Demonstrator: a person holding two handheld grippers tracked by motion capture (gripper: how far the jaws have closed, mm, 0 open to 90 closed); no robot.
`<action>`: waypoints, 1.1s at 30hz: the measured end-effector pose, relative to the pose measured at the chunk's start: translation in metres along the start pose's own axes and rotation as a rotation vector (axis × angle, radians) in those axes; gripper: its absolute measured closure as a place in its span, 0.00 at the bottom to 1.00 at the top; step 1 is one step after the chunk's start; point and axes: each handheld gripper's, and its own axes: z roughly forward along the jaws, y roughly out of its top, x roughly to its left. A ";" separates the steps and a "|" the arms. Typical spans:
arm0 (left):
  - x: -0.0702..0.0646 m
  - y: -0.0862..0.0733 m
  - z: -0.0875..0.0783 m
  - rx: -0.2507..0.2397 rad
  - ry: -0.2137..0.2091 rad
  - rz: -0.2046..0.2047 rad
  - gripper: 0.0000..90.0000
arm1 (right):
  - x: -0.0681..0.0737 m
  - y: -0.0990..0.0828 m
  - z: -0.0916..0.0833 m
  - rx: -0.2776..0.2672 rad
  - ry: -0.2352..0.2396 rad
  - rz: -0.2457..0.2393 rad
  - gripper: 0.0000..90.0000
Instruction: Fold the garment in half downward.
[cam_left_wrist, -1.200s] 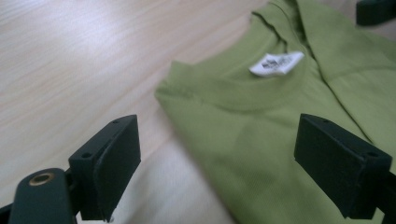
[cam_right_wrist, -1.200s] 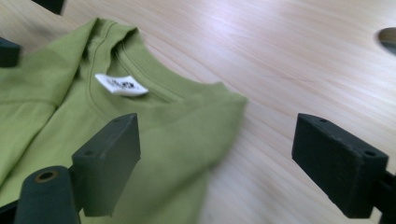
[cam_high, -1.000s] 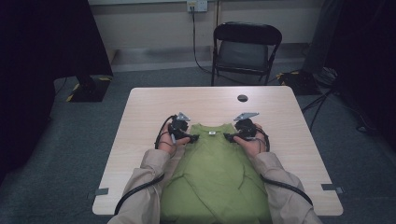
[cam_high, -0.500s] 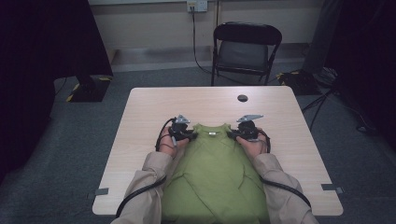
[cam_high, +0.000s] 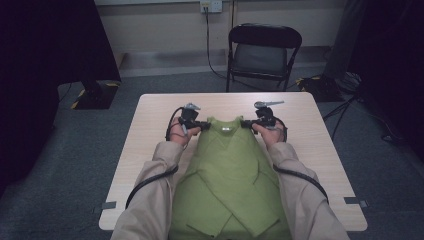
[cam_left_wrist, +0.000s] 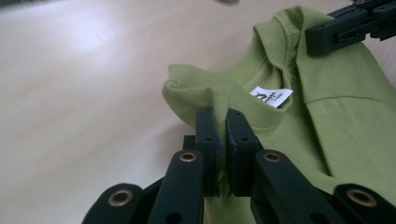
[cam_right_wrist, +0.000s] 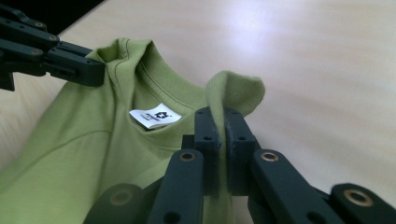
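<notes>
One green shirt (cam_high: 227, 175) lies on the table (cam_high: 150, 125), with its neck end far from us and its bottom end hanging off the near edge by our body. We think it is light and very soft, so it bends and sags and will not keep its shape when we lift it. It is not slippery and it will not break. A small white tag (cam_left_wrist: 272, 96) sits inside the collar. We hold the shirt by its two shoulders, one on each side of the neck. Our left gripper (cam_left_wrist: 223, 128) has just been closing, and now its jaws pinch a fold of cloth at one shoulder. Our right gripper (cam_right_wrist: 223, 126) has just been closing too, and it pinches the other shoulder the same way. These look like good spots to hold, because the shirt can hang flat between them. A black chair (cam_high: 264, 52) stands behind the table.
</notes>
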 end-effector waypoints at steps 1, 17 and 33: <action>0.002 0.009 -0.002 -0.007 0.016 0.008 0.95 | -0.002 0.009 0.000 -0.007 -0.002 0.000 0.96; 0.004 0.077 -0.038 -0.085 -0.024 0.071 0.95 | 0.005 0.081 -0.041 -0.114 0.045 -0.053 0.96; -0.038 0.033 -0.088 -0.077 -0.166 0.070 0.95 | 0.039 0.031 -0.098 -0.140 0.163 -0.062 0.95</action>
